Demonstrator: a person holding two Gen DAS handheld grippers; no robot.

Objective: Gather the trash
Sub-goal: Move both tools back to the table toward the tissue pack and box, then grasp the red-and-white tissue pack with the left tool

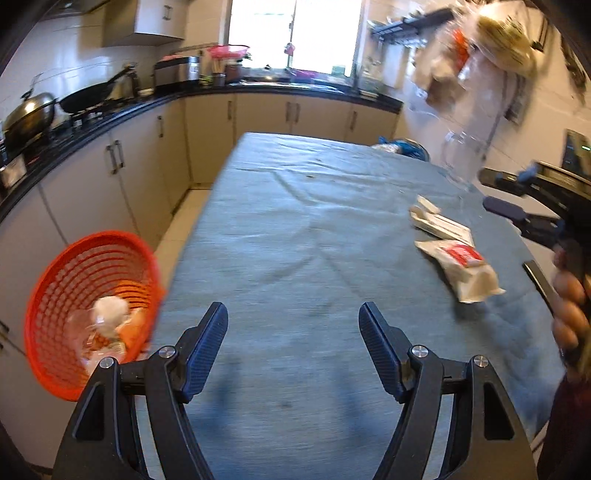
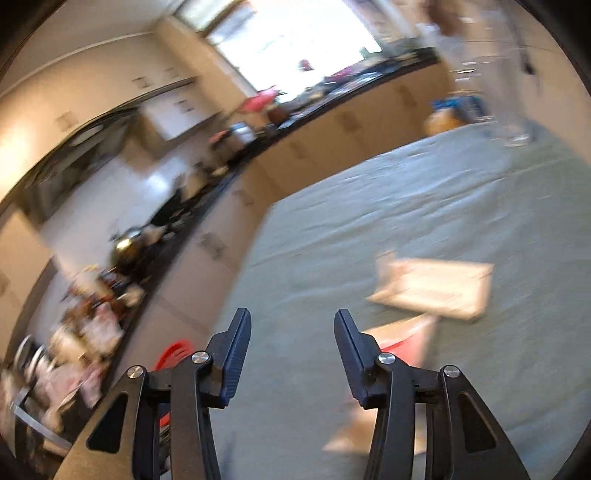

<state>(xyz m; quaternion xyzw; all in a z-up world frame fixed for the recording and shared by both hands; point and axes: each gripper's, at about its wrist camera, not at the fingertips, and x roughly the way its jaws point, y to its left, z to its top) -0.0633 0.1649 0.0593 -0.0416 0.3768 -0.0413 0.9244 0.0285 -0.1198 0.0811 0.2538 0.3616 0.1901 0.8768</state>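
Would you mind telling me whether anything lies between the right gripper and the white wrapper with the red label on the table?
Nothing visible does. The right gripper is open and empty, and only bare grey tablecloth separates it from the white wrapper, beside the flat white box.

Daylight pours in from the bright overexposed window at twelve o'clock, blown to white glare. The grey-blue cloth-covered table is evenly lit, with soft shadows under the gripper fingers. The right wrist view is heavily motion-smeared; the left is sharper, blurring toward two o'clock. Fisheye bending and dark corners frame both.
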